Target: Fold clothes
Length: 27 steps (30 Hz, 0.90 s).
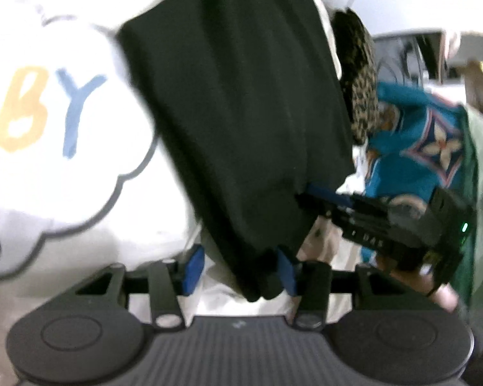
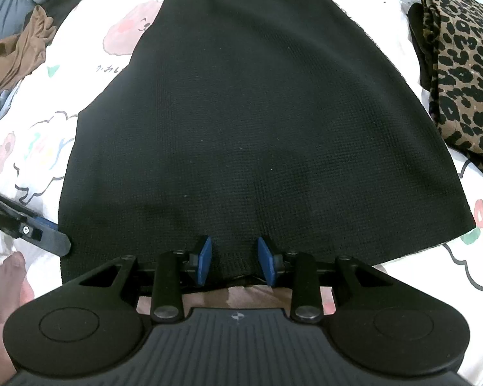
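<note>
Black waffle-knit fabric fills most of what my right gripper [image 2: 234, 259] sees: a black skirt [image 2: 257, 112] laid flat on the white printed bedcover [image 2: 428, 276], its long axis running straight away from me, the narrow gathered waist at the far end and the wide hem nearest me. The hem spreads left and right, and my right gripper's blue pads [image 2: 204, 257] sit at its middle with a bit of the hem edge between them; the jaws stand partly spread, and I cannot tell whether the pads actually press the cloth.

My left gripper [image 1: 238, 268] is at the hem's left corner, its jaws spread, with the dark corner hanging between the blue pads but not pinched. From the left wrist view the skirt runs up and away as a long dark band, blurred.

A folded leopard-print garment [image 2: 463, 74] lies to the right of the skirt, apart from it. Brown cloth [image 2: 16, 54] lies crumpled at the far left.
</note>
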Motion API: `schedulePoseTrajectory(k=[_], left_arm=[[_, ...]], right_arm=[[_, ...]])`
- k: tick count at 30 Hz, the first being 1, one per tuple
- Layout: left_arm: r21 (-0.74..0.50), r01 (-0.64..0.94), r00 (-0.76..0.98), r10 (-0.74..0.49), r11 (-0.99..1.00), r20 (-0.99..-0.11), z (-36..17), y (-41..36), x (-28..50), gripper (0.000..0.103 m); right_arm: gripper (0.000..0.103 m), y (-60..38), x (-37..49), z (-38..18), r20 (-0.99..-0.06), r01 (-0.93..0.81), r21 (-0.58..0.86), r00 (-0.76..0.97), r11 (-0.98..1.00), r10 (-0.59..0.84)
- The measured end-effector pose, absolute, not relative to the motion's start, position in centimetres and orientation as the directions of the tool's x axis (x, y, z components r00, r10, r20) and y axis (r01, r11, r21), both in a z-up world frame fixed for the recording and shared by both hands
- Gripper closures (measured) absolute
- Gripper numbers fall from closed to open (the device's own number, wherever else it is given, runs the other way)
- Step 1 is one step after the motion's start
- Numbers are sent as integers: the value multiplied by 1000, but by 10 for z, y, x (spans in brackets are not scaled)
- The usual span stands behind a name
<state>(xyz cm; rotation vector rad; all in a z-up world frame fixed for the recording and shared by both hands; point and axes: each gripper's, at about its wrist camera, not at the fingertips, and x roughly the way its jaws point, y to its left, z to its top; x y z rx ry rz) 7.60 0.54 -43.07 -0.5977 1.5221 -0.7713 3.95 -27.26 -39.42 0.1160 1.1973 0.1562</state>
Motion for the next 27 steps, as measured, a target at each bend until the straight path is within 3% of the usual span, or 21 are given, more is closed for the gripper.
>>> schedulePoseTrajectory(k=[12, 14, 15, 21, 24, 27], left_arm=[[-834, 24, -84, -830, 552, -552, -442, 4, 73, 53], [-849, 11, -103, -844, 528, -526, -444, 4, 74, 75], [-860, 4, -120, -854, 510, -507, -445, 3, 73, 97], [-880, -26, -103, -877, 475, -470, -445, 10, 69, 97], [-863, -42, -107, -861, 503, -497, -452, 7, 67, 86], [-858, -62, -100, -859, 510, -503, -458, 4, 69, 83]], right_arm=[[64, -275, 38, -395, -914, -60, 182, 358, 982, 191], [65, -276, 38, -396, -914, -54, 187, 357, 981, 194], [65, -276, 38, -396, -913, -52, 189, 357, 981, 195], [65, -277, 36, -397, -910, -40, 203, 362, 978, 204], [65, -278, 37, -397, -909, -36, 209, 362, 977, 208], [65, -281, 38, -397, -908, -31, 217, 361, 976, 213]])
